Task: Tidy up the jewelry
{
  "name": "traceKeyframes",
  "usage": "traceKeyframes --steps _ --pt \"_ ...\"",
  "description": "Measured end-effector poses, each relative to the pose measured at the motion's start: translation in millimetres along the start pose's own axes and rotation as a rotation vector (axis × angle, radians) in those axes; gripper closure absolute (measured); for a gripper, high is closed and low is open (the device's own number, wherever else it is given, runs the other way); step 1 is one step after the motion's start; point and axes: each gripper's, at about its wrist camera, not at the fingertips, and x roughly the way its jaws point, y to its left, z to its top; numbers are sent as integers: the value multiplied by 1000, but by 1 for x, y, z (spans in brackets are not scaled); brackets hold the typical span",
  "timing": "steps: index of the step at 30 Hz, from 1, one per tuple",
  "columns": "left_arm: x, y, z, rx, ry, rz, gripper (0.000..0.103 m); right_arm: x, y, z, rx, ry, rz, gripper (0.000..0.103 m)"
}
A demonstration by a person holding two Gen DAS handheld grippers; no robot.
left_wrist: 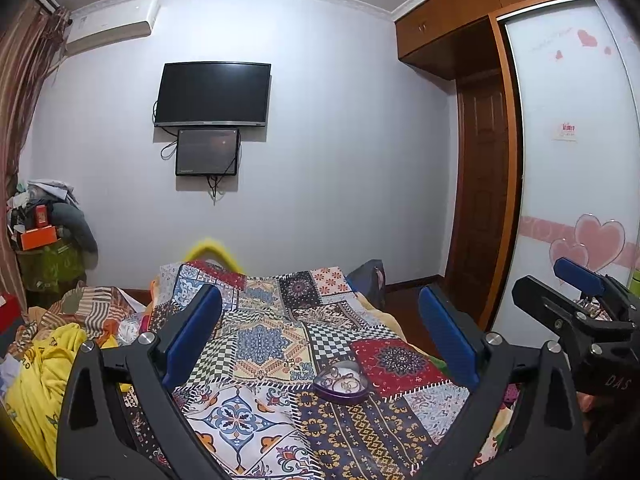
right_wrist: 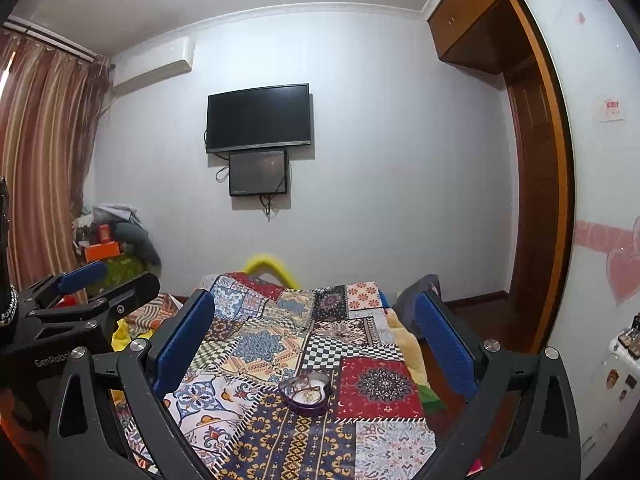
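My left gripper (left_wrist: 320, 344) is spread wide and holds nothing, and so is my right gripper (right_wrist: 314, 344). Between each pair of fingers, near me on the patchwork bedspread (left_wrist: 260, 344), sits the heart-shaped box (left_wrist: 341, 381) with rings and chains inside. Only the right view shows the striped curtain (right_wrist: 44, 152) fully; only the left shows the big heart stickers (left_wrist: 598, 240).

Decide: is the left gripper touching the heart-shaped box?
Apart. The left wrist view shows the left gripper open above the bedspread, the heart-shaped box lying untouched between its fingers.
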Motion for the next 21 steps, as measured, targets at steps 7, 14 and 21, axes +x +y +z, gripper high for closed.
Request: traceKeyframes --steps 7,14,21 --pt "3 0 -1 -4 12 -7 3 1 -1 2 7 12 -3 3" --pt "5 1 -2 -19 16 -16 1 -1 -1 3 3 20 -6 3" --pt "6 0 -2 -26 18 -11 1 -2 -1 3 -1 24 -5 3"
